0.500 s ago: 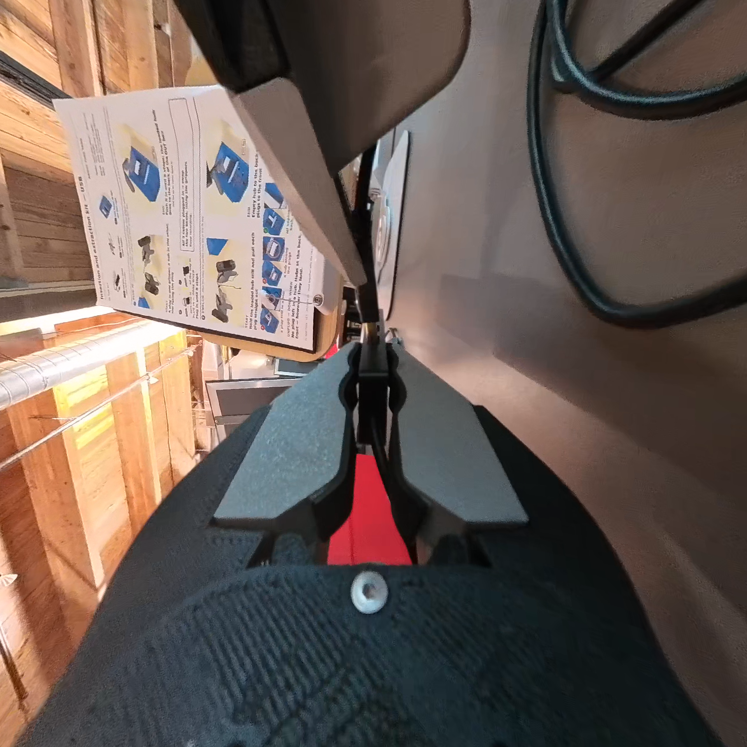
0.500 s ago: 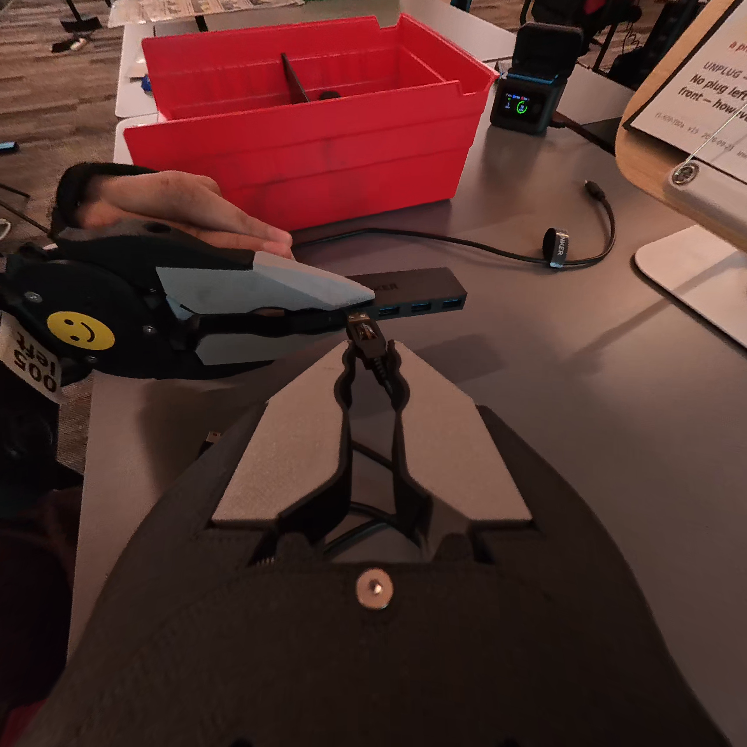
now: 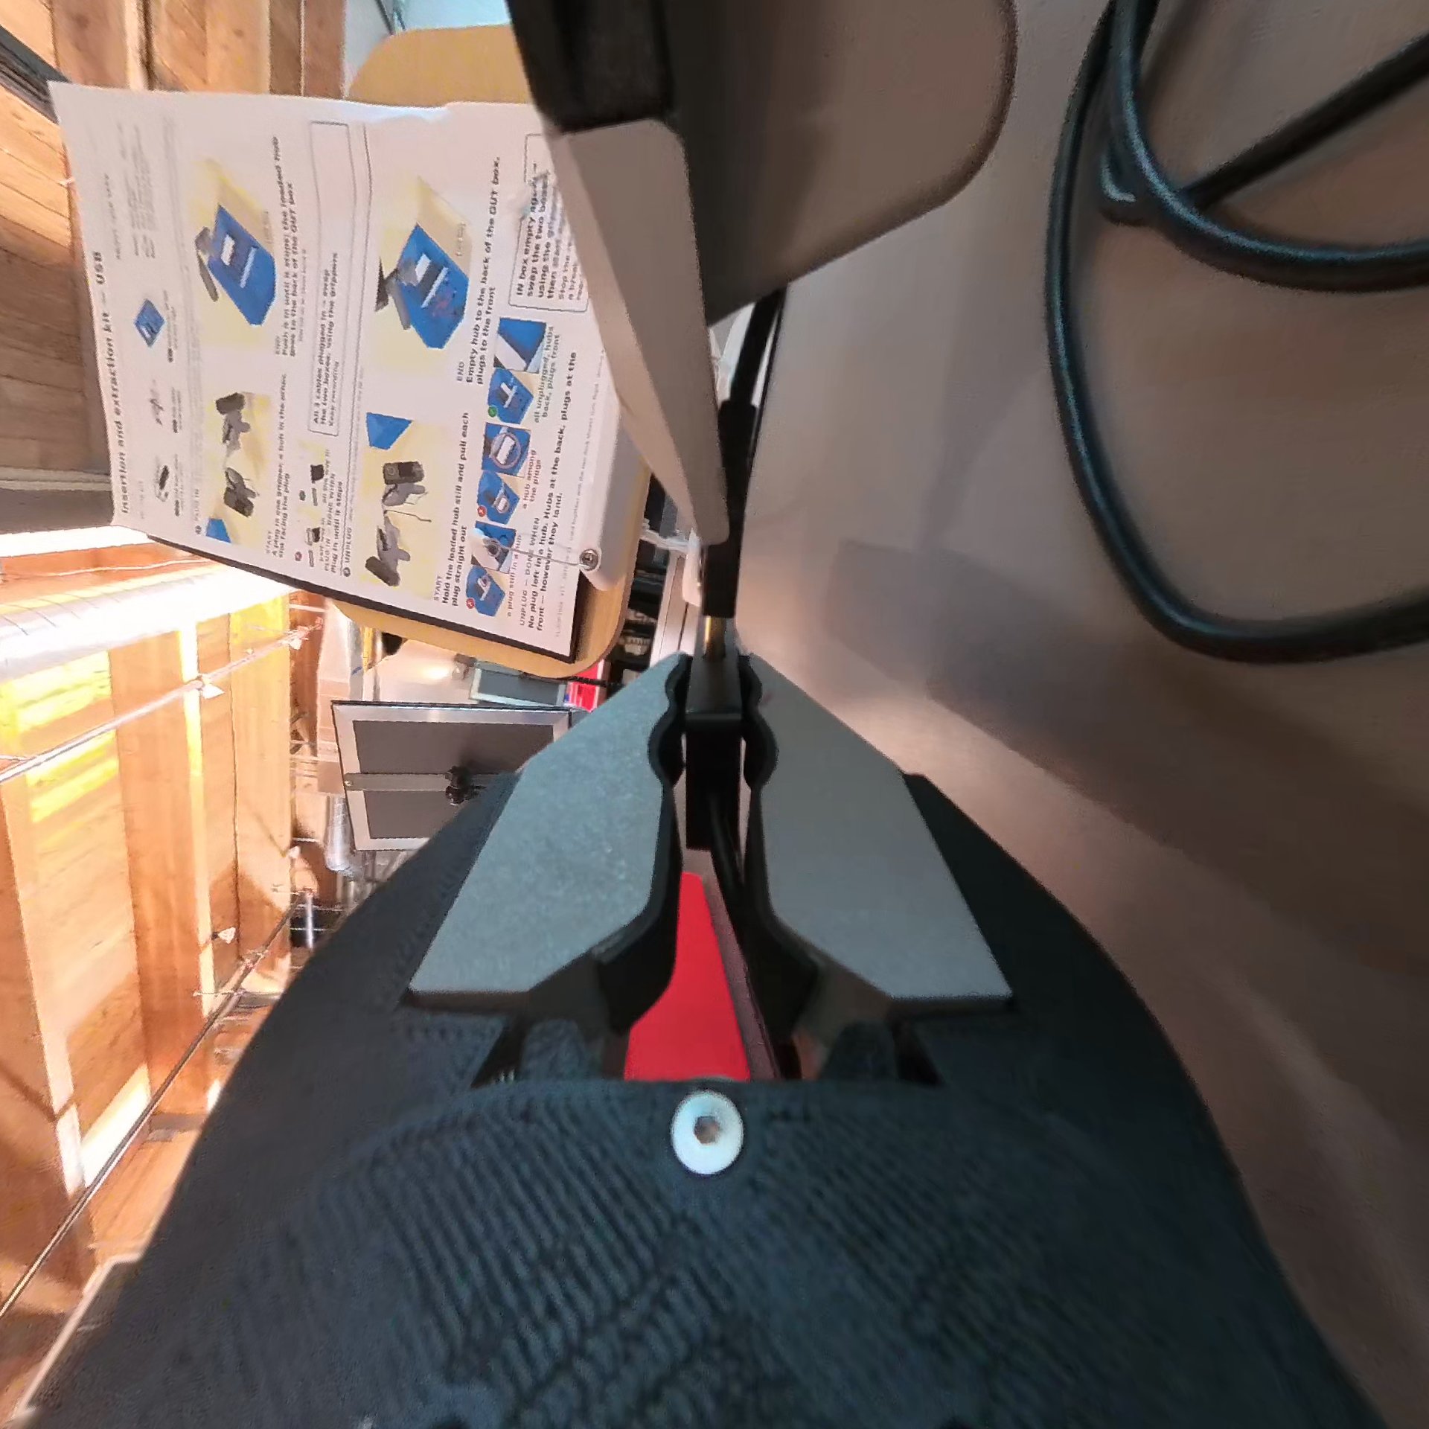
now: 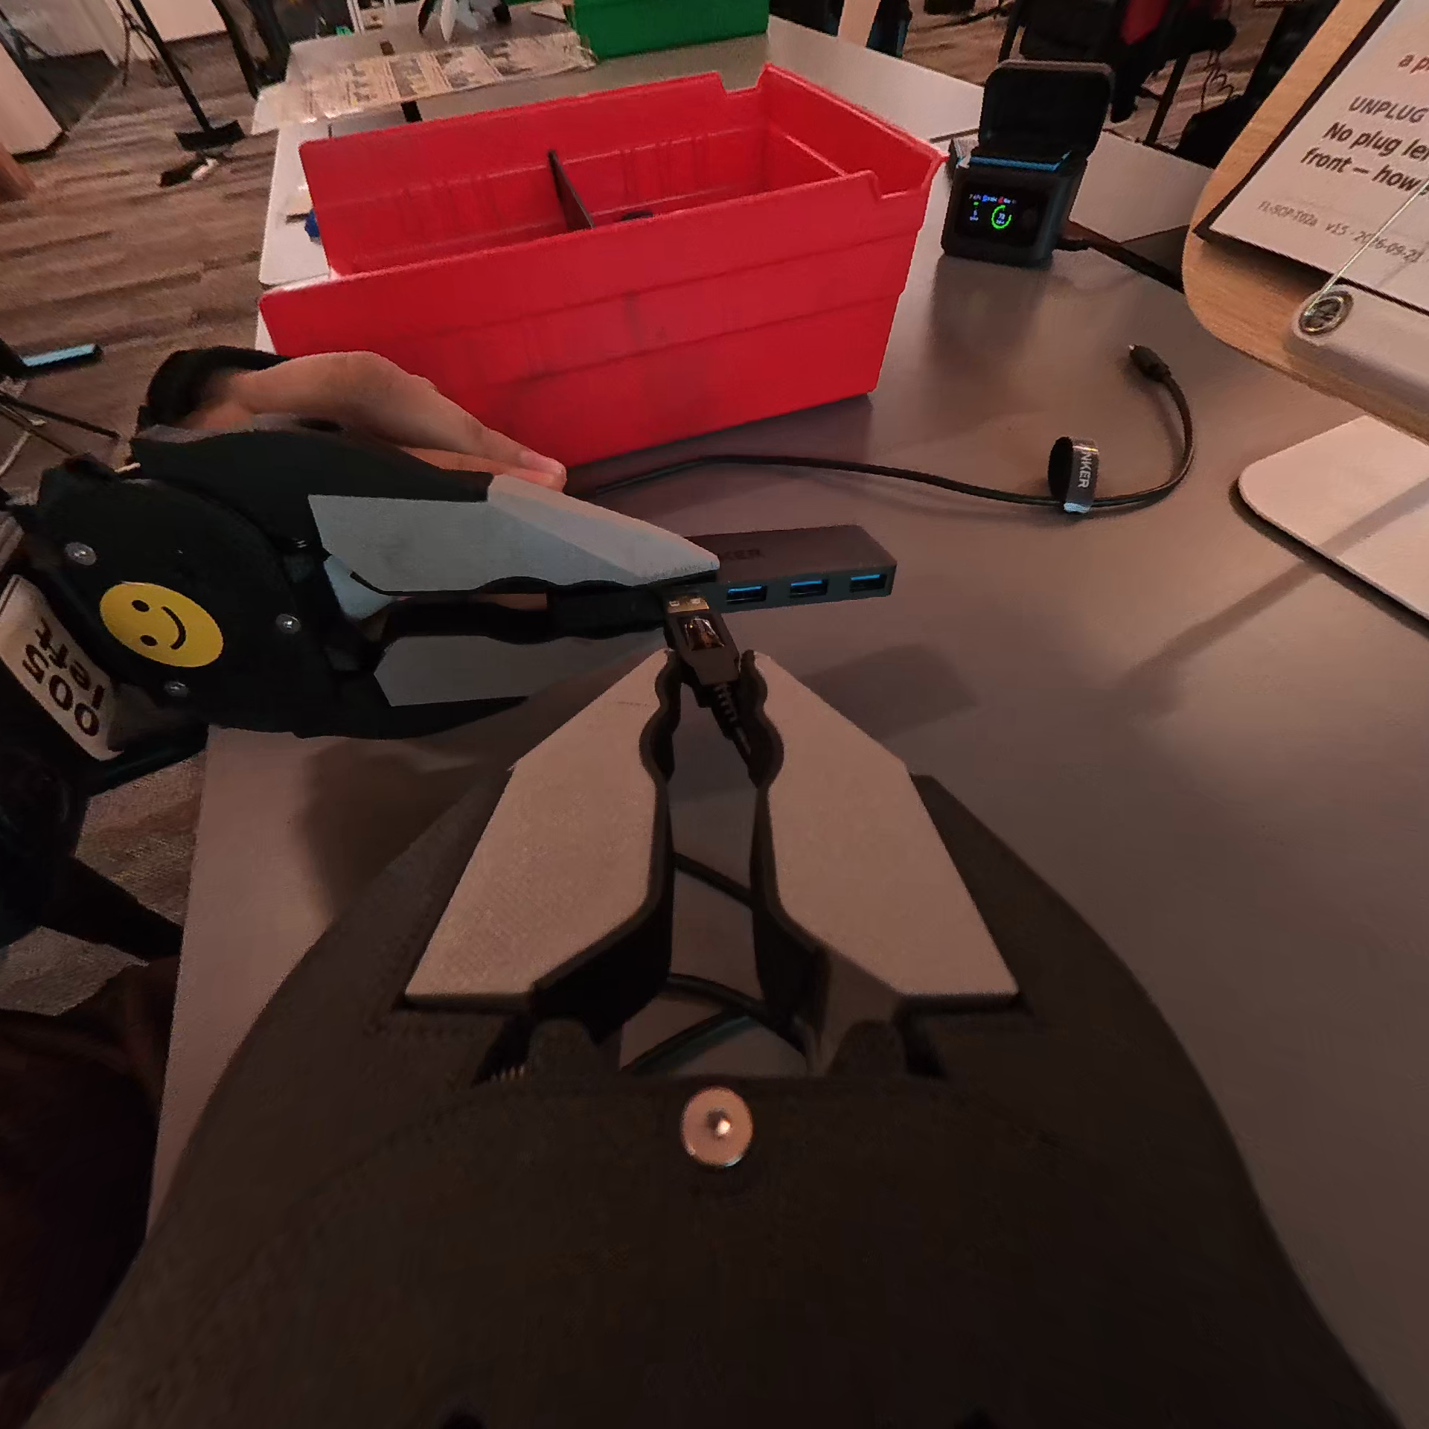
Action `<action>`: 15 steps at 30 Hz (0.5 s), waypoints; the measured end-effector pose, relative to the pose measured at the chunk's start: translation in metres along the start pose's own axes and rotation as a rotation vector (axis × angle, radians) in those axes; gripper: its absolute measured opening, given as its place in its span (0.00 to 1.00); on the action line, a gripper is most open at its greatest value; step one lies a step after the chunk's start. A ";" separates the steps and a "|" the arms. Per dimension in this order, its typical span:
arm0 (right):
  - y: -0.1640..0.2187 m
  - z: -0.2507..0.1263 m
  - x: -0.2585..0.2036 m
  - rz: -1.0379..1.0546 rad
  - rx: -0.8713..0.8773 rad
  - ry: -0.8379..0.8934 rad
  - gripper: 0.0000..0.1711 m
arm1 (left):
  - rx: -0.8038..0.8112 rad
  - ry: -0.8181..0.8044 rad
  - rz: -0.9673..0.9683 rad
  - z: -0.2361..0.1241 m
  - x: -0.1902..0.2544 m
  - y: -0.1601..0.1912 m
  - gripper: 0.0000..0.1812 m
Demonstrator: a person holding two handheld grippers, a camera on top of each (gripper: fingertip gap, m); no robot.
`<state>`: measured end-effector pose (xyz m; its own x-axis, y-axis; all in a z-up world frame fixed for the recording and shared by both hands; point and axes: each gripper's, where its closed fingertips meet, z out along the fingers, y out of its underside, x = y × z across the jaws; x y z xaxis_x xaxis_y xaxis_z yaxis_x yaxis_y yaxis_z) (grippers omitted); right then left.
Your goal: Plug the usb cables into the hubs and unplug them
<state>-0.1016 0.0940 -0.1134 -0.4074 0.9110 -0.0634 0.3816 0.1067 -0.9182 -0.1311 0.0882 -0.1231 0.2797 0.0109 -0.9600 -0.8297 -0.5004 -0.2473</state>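
A black USB hub [image 4: 812, 550] with blue ports lies on the grey table [image 4: 1082, 773]. My left gripper [image 4: 680, 588] comes in from the left, held by a hand, and is shut on the hub's left end. In the left wrist view my left gripper [image 3: 715, 673] clamps the hub's end [image 3: 713, 723]. My right gripper [image 4: 707, 665] is shut on a black USB plug [image 4: 700, 646]. The plug's metal tip sits at the hub's leftmost port; how deep it sits cannot be told. The plug [image 3: 719, 595] and one finger [image 3: 642, 348] of the right gripper show in the left wrist view.
A red divided bin [image 4: 603, 309] stands behind the hub. The hub's own cable [image 4: 889, 472] with a strap runs right. A small black device with a lit screen [image 4: 1005, 209] is at the back right. An instruction sheet on a wooden board [image 4: 1330, 178] and a white stand base [image 4: 1345, 503] are at the right. Black cable loops [image 3: 1098, 464] lie on the table. My two grippers' fingertips are within a few centimetres of each other.
The left wrist view has shifted a little, so more of the instruction sheet shows. Both grippers keep their holds, with the plug tip still at the hub's leftmost port.
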 end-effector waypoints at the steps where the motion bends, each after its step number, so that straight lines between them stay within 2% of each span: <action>1: 0.001 0.001 0.000 -0.005 -0.003 0.004 0.07 | -0.007 0.000 0.008 0.000 0.001 0.001 0.05; 9: 0.005 0.003 0.005 -0.021 -0.016 0.018 0.08 | -0.021 0.018 0.029 0.003 0.006 0.002 0.05; 15: 0.000 0.000 0.000 -0.082 0.006 0.023 0.08 | 0.029 0.034 -0.105 0.000 0.000 0.000 0.05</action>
<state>-0.1016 0.0943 -0.1136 -0.4176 0.9084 0.0215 0.3423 0.1792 -0.9223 -0.1311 0.0887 -0.1228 0.3820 0.0321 -0.9236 -0.8086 -0.4724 -0.3508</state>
